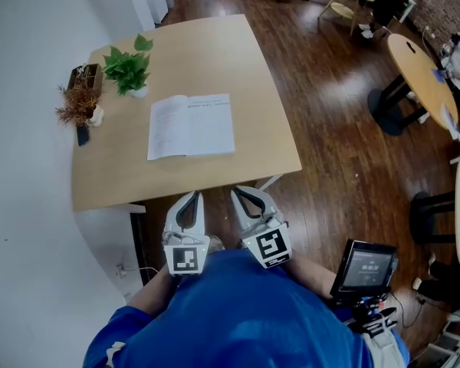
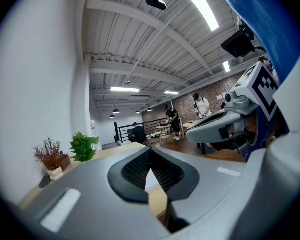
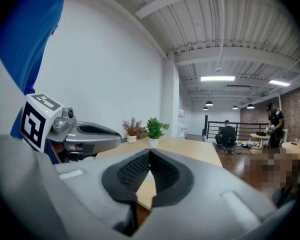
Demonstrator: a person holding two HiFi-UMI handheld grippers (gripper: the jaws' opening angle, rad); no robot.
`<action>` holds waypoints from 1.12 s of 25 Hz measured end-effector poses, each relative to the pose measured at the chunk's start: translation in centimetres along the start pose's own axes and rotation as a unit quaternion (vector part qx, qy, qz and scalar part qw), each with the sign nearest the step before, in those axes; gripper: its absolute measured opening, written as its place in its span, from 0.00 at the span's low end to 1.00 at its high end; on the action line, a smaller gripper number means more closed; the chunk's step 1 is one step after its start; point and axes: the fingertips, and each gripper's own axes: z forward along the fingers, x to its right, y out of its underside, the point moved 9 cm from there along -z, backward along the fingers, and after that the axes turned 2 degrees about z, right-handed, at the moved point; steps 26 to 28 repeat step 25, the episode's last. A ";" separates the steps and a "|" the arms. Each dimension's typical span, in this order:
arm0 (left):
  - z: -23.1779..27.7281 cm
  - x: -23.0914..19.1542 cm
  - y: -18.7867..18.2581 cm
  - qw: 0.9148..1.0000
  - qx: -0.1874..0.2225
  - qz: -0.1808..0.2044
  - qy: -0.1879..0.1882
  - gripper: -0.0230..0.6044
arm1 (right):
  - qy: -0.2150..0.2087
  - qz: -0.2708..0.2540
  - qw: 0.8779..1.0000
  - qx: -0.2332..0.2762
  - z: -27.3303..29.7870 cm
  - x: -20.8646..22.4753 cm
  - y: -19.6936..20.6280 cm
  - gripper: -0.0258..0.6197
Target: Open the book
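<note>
- Pale wood forms the table, and the book lies flat on it, already open, with 2 white pages facing up.
- We see the book straight ahead of the left gripper and ahead and slightly to the left of the right gripper, well apart from both.
- The 2 grippers sit side by side, close to the person's blue shirt, short of the table's near edge and above the dark floor.
- In the left gripper view we find the jaws together, tips meeting, with nothing held between them.
- In the right gripper view we find the same: jaws closed tip to tip and empty.
- Each gripper view shows the other gripper alongside, marker cube facing out.
- Beyond the book, far ahead and to the left of the left gripper, a green plant stands in a white pot, with a dried plant just beside it, further left.
- To the right of the right gripper, near the person, we note a small screen.
</note>
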 end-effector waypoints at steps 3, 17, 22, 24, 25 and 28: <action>0.0 0.0 0.1 1.000 -0.002 -0.003 0.002 0.05 | 0.001 -0.001 1.000 0.000 0.0 0.1 -0.1 0.04; 0.0 0.4 0.6 1.000 -0.011 -0.003 0.002 0.05 | -0.003 -0.007 1.000 0.003 -0.4 0.0 0.1 0.04; 0.1 0.7 0.8 1.000 -0.012 -0.004 0.001 0.05 | -0.004 -0.002 1.000 0.004 -0.4 0.1 0.4 0.04; 0.1 0.7 0.8 1.000 -0.014 -0.004 0.000 0.05 | -0.006 -0.004 1.000 0.006 -0.3 0.2 0.4 0.04; 0.1 0.8 0.9 1.000 -0.015 -0.004 -0.001 0.05 | -0.007 -0.006 1.000 0.008 -0.3 0.2 0.5 0.04; 0.1 0.8 0.9 1.000 -0.015 -0.004 -0.001 0.05 | -0.007 -0.006 1.000 0.008 -0.3 0.2 0.5 0.04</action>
